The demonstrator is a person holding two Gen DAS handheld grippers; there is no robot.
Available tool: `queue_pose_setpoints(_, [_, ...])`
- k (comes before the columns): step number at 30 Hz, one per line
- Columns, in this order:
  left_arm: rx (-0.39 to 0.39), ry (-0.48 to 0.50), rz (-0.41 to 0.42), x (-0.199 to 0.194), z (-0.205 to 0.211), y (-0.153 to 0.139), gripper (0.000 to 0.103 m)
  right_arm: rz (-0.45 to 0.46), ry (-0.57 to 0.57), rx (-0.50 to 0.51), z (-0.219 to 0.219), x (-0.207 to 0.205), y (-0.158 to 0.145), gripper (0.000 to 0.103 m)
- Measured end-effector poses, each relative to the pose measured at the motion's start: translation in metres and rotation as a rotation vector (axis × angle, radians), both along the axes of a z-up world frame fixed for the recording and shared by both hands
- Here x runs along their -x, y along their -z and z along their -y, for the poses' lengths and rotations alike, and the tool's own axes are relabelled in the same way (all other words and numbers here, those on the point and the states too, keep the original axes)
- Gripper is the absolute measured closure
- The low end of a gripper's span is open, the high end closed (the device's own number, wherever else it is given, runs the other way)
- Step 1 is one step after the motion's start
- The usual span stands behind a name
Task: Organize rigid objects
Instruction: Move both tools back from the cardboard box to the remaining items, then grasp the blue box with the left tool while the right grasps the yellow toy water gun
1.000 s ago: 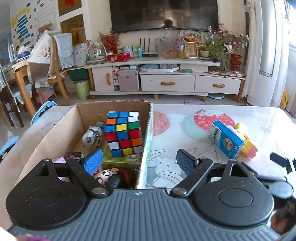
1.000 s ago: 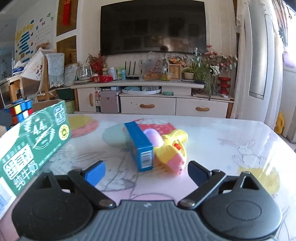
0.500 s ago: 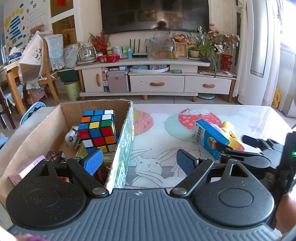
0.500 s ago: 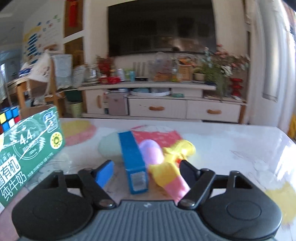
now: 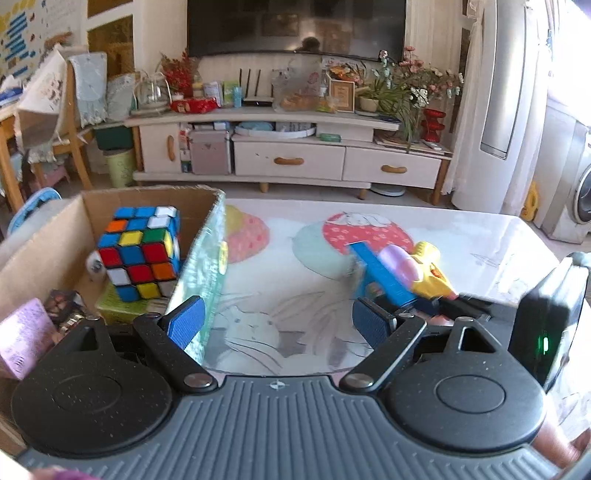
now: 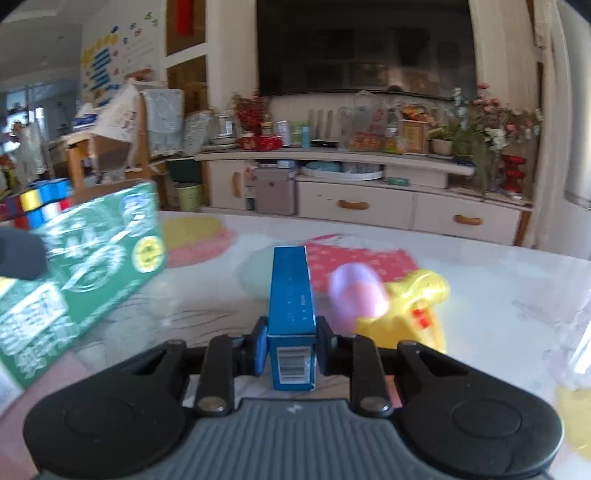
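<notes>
Blue box (image 6: 291, 295) barcode, right claw (image 6: 290, 345) clamped

place: home living room | evidence: wall TV (image 5: 295, 27), drawer cabinet (image 5: 295, 160), potted flowers (image 5: 406, 79)

Each camera sits just behind its own tool, looking forward and slightly downward along the two fingers, whose black linkage fills the lower edge of the view. The left view looks past the left tool (image 5: 275, 319) over the open brown cardboard box (image 5: 55, 243) on its left side and the rabbit-printed glossy worktop (image 5: 280, 280) ahead. The right view sits lower and closer, right behind the right tool (image 6: 291, 345) and the narrow blue carton (image 6: 291, 295). Both views face the white TV cabinet (image 6: 354, 192) across the room, and share the blue carton (image 5: 384, 275), the yellow and pink toy (image 6: 402, 306), the box and the worktop.
</notes>
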State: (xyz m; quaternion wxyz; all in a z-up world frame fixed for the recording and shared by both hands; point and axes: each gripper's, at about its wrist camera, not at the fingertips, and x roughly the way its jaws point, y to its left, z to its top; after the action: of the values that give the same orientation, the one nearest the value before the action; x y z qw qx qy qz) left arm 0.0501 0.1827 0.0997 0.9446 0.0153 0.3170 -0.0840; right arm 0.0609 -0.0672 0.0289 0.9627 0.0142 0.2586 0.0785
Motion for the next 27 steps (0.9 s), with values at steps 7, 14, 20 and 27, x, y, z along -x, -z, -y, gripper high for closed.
queue_pose_setpoints(7, [0.086, -0.016, -0.068, -0.013, 0.004, 0.009, 0.0, -0.023, -0.151, -0.026, -0.026, 0.025, -0.004, 0.052])
queue_pose_setpoints(14, [0.133, -0.047, -0.128, -0.023, 0.013, 0.019, 0.0, 0.026, -0.004, -0.041, 0.016, 0.037, -0.016, 0.028])
queue_pose_setpoints(20, [0.141, -0.034, -0.165, -0.03, 0.03, 0.032, 0.0, 0.003, 0.11, -0.006, 0.052, 0.013, -0.01, 0.022])
queue_pose_setpoints(27, [0.132, -0.019, -0.164, -0.04, 0.039, 0.049, 0.0, -0.057, 0.12, 0.034, 0.056, -0.014, 0.009, 0.015])
